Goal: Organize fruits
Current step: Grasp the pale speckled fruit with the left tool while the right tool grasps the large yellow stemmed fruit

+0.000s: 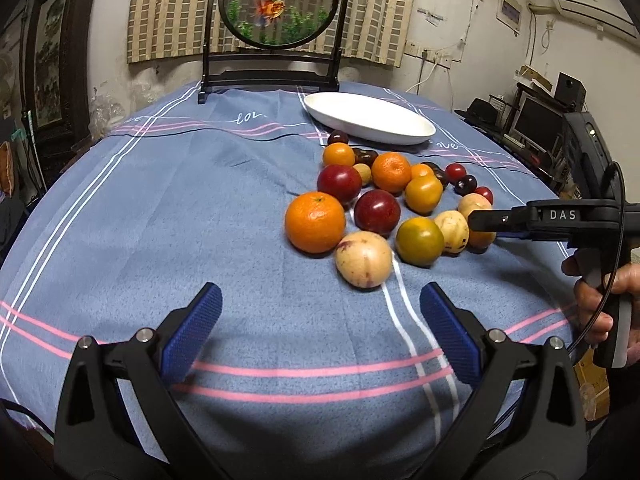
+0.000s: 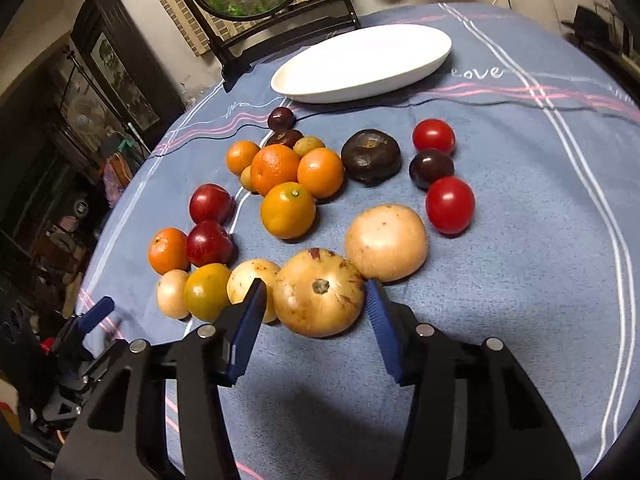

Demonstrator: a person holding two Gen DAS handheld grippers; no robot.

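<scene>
Though bracketed by the right gripper, sits flat on the cloth: tan fruit, stem scar towards the camera, at the near edge of the pile. Touched on one flank by the pad at the right of the view; parted from the other pad by a sliver (so narrowed round it, not clamped, nothing lifted).

Leans against a paler fruit behind and to the right, and lies just beside a smaller pale one on the left, partly hidden by the pad. Further left: a green-yellow citrus, two red plums, an orange. Behind: a cluster of mandarins, then a dark wrinkled fruit and, off to the right, two tomatoes with a dark plum between.

Beyond the pile and apart from it, a white oval plate on the same blue striped cloth, draped over a round surface. At the far edge, a goldfish screen on a dark stand.

From the left wrist: left gripper over bare cloth on the near side of the pile, spread wide, holding nothing. At the right edge, a hand wrapped round the right gripper's handle.
</scene>
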